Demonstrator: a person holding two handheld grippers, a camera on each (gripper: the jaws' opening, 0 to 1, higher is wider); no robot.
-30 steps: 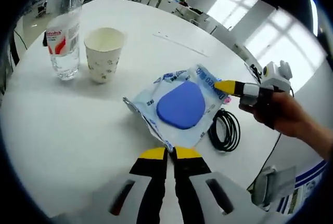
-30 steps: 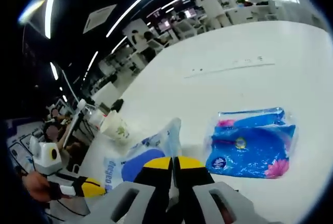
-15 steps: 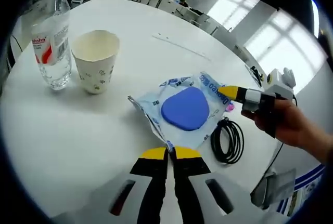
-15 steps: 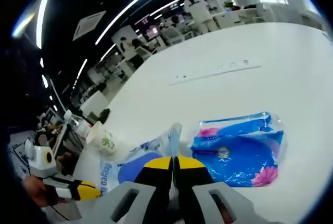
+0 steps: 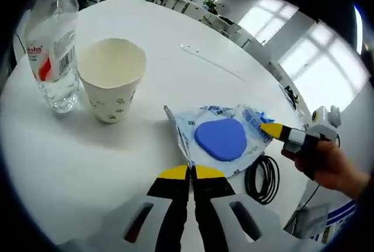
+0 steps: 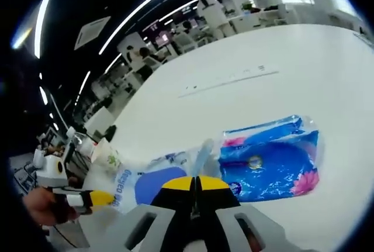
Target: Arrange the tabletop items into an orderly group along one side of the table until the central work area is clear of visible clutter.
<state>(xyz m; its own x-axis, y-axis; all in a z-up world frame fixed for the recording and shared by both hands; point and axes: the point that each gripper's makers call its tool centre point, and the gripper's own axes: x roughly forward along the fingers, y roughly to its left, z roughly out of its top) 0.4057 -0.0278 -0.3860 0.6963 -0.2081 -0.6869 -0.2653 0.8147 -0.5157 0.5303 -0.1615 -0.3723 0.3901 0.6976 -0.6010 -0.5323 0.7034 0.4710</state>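
My left gripper (image 5: 191,173) and right gripper (image 6: 196,183) both have their jaws closed on opposite edges of the pouch (image 5: 219,141), a crinkled clear bag with a blue pad inside, lying near the bench (image 5: 87,158) edge beside a cable (image 5: 263,177), cup (image 5: 112,79) and bottle (image 5: 54,53) behind.

The water bottle (image 5: 54,47) was cut off at the top; the paper cup (image 6: 106,156) was partly hidden.

Blue pad (image 5: 221,139) is sealed in clear, blue-printed pouch (image 5: 248,128). Cup (image 5: 111,87) is cream with small dark motifs. Tissue pack (image 6: 273,161) is blue with pink flowers. Cable (image 5: 263,178) is black.
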